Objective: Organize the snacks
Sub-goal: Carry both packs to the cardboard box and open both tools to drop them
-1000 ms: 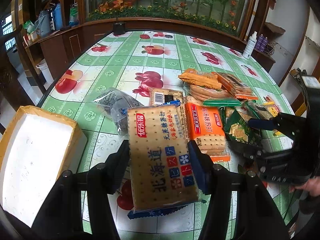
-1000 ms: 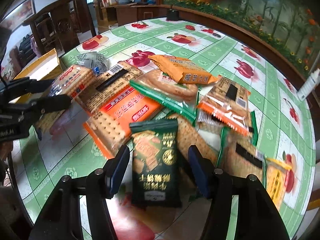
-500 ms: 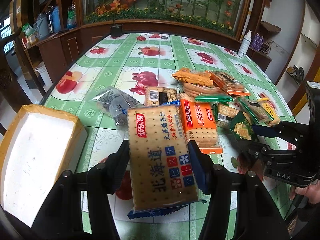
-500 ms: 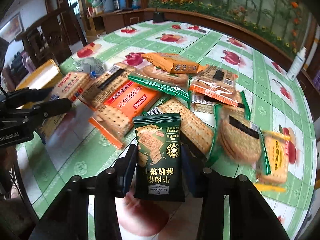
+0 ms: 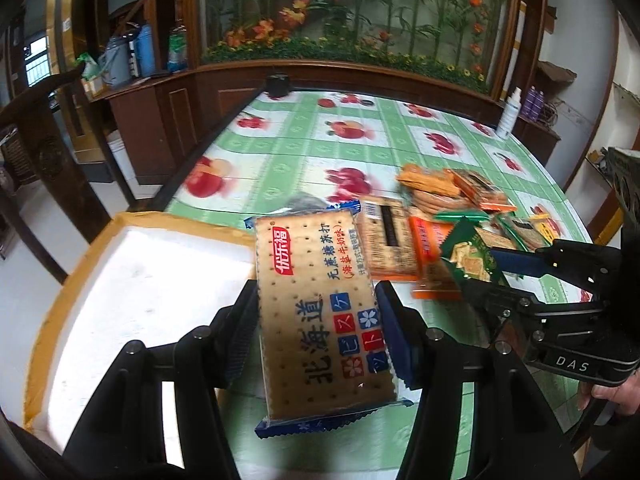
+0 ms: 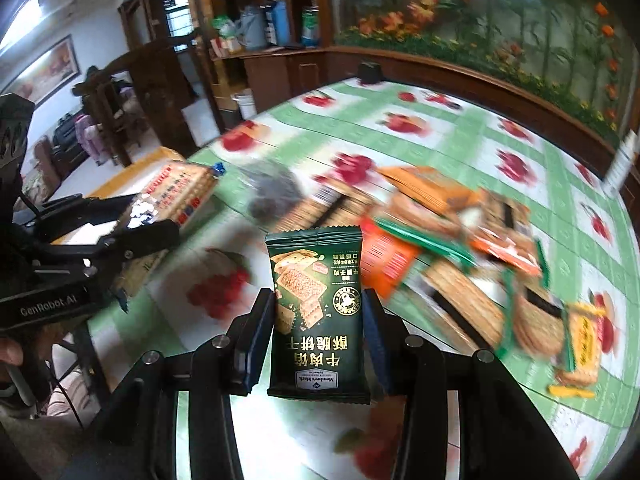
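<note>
Black left gripper (image 5: 318, 330), angled downward above the surface (image 5: 360, 140), pinches a cracker pack (image 5: 320, 312); right gripper (image 6: 320, 344), likewise tilted, pinches a green biscuit packet (image 6: 318, 312).

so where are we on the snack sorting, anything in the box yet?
Nothing is visibly packed: the white foam-lined box looks empty. In hand: left gripper clamps the tan soda-cracker pack; right gripper clamps the dark green biscuit packet. Left: the pile of orange and green packets on the fruit-print tablecloth.
</note>
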`<state>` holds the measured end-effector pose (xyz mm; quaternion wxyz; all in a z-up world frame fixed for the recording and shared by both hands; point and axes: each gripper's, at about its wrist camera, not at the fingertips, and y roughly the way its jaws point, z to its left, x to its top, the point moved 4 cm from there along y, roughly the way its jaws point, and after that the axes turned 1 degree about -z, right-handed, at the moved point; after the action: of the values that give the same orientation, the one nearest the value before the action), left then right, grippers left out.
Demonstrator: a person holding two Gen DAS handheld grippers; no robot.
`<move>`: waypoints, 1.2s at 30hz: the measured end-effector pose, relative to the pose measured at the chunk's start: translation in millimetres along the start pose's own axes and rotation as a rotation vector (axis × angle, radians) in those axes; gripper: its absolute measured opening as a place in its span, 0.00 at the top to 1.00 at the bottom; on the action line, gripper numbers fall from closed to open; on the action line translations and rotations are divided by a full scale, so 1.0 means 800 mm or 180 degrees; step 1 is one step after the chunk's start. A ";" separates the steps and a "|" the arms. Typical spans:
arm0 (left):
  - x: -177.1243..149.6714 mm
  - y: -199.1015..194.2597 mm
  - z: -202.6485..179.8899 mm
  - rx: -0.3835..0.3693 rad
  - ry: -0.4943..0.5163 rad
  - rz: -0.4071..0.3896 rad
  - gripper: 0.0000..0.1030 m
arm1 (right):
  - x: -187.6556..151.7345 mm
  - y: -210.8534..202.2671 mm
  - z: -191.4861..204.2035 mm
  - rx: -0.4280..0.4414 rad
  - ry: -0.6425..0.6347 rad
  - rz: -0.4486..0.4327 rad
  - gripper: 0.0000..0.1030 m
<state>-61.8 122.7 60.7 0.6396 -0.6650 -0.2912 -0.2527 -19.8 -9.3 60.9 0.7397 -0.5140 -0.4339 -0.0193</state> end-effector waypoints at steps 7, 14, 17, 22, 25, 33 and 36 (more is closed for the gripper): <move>-0.002 -0.024 0.067 0.0211 -0.0069 -0.0004 0.42 | 0.044 0.023 0.069 0.0233 -0.0263 -0.0061 0.58; -0.009 -0.014 0.150 0.0524 -0.0233 0.0150 0.42 | 0.088 0.062 0.129 0.0467 -0.0446 -0.0054 0.58; -0.019 -0.001 0.168 0.0532 -0.0286 0.0288 0.42 | 0.099 0.084 0.147 0.0532 -0.0501 0.0011 0.58; -0.027 0.012 0.185 0.0597 -0.0297 0.0417 0.42 | 0.109 0.121 0.171 0.0664 -0.0517 0.0162 0.58; -0.031 0.020 0.198 0.0662 -0.0327 0.0475 0.42 | 0.105 0.139 0.181 0.0687 -0.0535 0.0269 0.58; -0.036 0.037 0.212 0.0752 -0.0380 0.0577 0.43 | 0.094 0.169 0.190 0.0690 -0.0482 0.0453 0.57; -0.036 0.038 0.213 0.0776 -0.0403 0.0588 0.41 | 0.090 0.168 0.188 0.0675 -0.0409 0.0457 0.55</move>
<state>-66.8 290.8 9.5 0.7164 -0.6210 -0.2971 -0.1133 -5.2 201.0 23.1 0.7601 -0.4629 -0.4420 0.1125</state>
